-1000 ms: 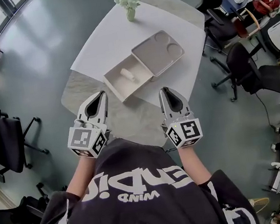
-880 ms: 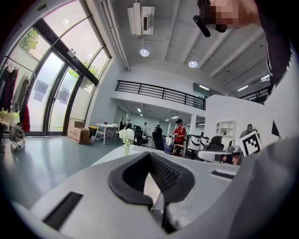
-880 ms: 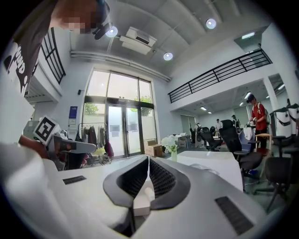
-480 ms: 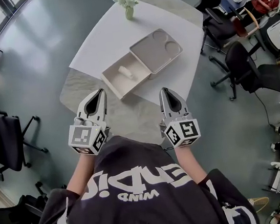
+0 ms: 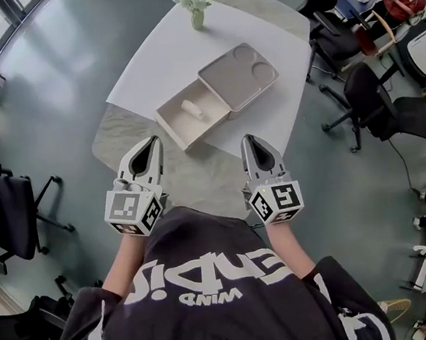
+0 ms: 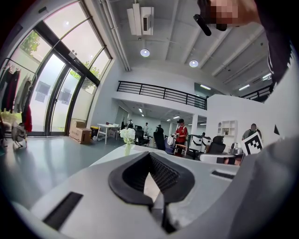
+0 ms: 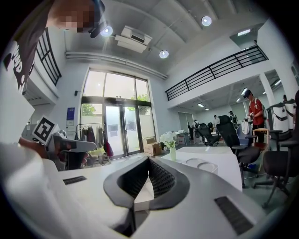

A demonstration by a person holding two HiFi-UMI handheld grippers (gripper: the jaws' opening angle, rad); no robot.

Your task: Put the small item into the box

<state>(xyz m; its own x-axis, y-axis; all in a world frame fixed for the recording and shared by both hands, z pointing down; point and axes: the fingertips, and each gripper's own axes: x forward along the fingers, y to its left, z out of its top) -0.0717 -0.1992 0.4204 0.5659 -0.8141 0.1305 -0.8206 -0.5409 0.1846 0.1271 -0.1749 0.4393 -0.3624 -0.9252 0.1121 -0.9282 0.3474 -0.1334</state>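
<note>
Hovering right gripper [image 5: 256, 143]: your jaws are pressed together on nothing, close to your body at the near edge of the bench [image 5: 152, 60]. I judge it idle, with nothing left to carry.
Left gripper [image 5: 147, 146]: beside it, jaws likewise together and empty.
Box [image 5: 169, 124]: ahead of both grippers, between their lines and well apart from the tips, open on top.
Small item [image 5: 193, 111]: lying flat inside the box, so the placing looks done.
Long axis: slants from far-left to near-right of your grippers. I cannot tell which end leads.
Lid [image 5: 238, 78]: beyond the right gripper, against the box's far side, set off to keep the box open.
</note>
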